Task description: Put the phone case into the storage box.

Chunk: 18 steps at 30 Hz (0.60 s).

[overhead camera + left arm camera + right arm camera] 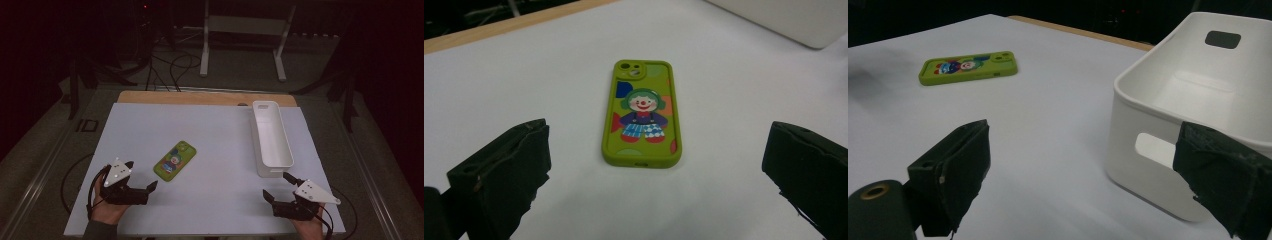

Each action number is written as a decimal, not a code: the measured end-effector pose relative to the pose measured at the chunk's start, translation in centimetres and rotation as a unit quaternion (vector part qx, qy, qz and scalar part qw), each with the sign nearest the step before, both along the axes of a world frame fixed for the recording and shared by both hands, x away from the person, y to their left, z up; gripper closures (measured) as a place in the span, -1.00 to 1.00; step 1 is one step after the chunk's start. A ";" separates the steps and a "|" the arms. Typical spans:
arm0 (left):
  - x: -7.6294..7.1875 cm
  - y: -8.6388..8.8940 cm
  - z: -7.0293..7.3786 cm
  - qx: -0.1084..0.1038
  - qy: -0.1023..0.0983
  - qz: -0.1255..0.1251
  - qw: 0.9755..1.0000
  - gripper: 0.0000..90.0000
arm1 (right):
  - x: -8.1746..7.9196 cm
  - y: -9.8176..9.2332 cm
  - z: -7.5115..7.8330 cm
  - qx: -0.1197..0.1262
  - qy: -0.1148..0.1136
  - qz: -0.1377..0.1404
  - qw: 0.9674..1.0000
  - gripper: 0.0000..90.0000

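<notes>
You're holding the left hand-held gripper (142, 176) low at the near-left of the bench (215, 205), jaws spread wide apart w/ nothing between them. The green phone case (174, 160) is lying flat on the white bench top just ahead and to the right of that gripper, not touching it. The high view is giving you layout only: case angled, camera-cutout end pointing away and to the right. The left gripper view is giving you the detail: the case (642, 116) is sitting centred between your two jaws but farther out, printed side up, a clown figure w/ green hair and red nose, camera cutout at the far end.

Your right hand-held gripper (278, 188) is sitting at the near-right, jaws also wide apart, empty. Its tip is just beside the near end of the white plastic bin (271, 140), which is running lengthwise away from you. The right gripper view is showing what the high view isn't: the bin (1148, 107) is empty inside, w/ a handle slot in the near wall and another in the far wall; its near corner is looming close to the right-side jaw. Same view is catching the case (968, 68) side-on, well apart from the bin.

Wooden bench edge (200, 97) is running along the far side; cables (172, 70) and a white stand (245, 30) are lying on the floor beyond.
</notes>
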<state>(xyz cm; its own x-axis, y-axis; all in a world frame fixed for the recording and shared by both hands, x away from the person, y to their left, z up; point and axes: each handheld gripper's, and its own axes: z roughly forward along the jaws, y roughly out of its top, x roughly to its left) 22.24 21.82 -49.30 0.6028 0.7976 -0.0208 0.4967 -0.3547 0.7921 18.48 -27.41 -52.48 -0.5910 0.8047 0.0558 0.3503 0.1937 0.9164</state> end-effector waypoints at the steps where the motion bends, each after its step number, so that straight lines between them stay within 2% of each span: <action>1: 0.2 -0.1 0.1 0.004 0.001 -0.002 1.000 -1.00 | 0.0 0.0 0.0 0.000 0.000 0.000 1.000 -0.82; 6: 1.2 -0.6 0.5 0.020 0.011 -0.005 1.000 -1.00 | 0.0 0.1 0.0 -0.001 0.001 0.000 1.000 -0.82; 18: 2.8 -1.1 1.0 0.029 0.027 -0.009 0.999 -1.00 | 0.1 0.0 0.0 0.000 -0.004 -0.001 1.000 -0.82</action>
